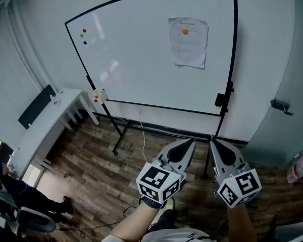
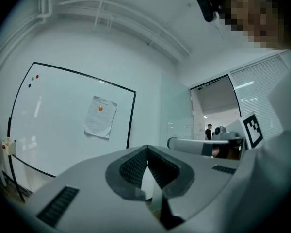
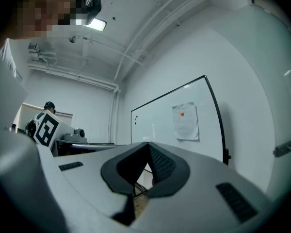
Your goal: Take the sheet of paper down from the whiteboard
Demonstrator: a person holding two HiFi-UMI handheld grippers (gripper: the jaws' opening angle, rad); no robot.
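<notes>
Left tongs (image 1: pixel 191 142): clenched, tips together, empty. Right tongs (image 1: pixel 212 141): clenched likewise, empty, just beside left pair. Sheet of paper (image 1: pixel 188 41): well ahead of and above both tongs, untouched, hanging on whiteboard (image 1: pixel 136 64), orange dot (image 1: pixel 185 32) near top. Three coloured magnets (image 1: pixel 83 36): farther left on board.

Left gripper (image 2: pixel 146 148) before the whiteboard (image 2: pixel 53 125)
Fingers (image 2: pixel 133 169) pressed together, empty; sheet of paper (image 2: pixel 100 116) hangs near the whiteboard's right edge.
</notes>
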